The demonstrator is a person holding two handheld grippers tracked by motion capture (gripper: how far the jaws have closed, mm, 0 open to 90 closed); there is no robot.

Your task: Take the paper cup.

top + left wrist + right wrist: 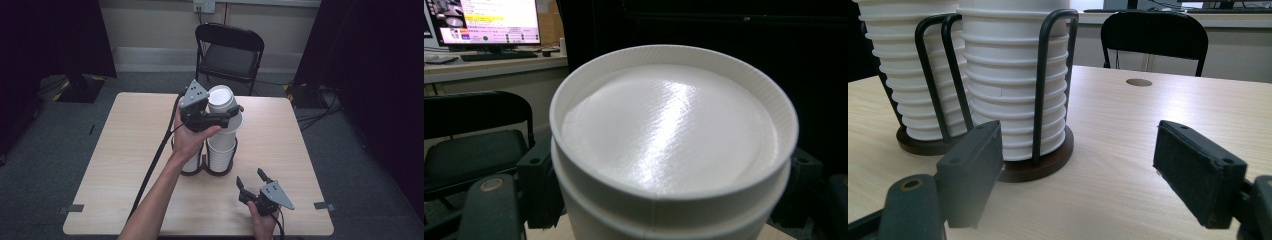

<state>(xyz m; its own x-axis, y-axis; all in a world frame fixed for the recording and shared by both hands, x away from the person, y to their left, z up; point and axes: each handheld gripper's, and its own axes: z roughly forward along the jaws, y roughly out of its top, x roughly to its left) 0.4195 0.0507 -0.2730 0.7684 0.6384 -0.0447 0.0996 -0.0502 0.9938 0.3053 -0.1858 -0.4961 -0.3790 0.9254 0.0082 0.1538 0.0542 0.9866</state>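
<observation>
A dark wire holder (220, 171) on two round wooden bases stands mid-table with two stacks of upside-down white paper cups (221, 150). My left gripper (227, 114) is shut on the top cup (221, 97) of the taller right stack, one jaw on each side of it. In the left gripper view that cup (674, 135) sits bottom-up between the jaws of the left gripper (672, 187). My right gripper (250, 179) rests open near the table's front right, holding nothing. In the right gripper view, the right gripper (1083, 165) faces the holder (1040, 90) and the cup stacks (1008, 75).
A light wooden table (130, 150) carries everything. A black folding chair (230, 50) stands behind its far edge. The tabletop has a small round hole (1139, 82). Black cables trail from both grippers toward the front edge. Dark curtains hang at both sides.
</observation>
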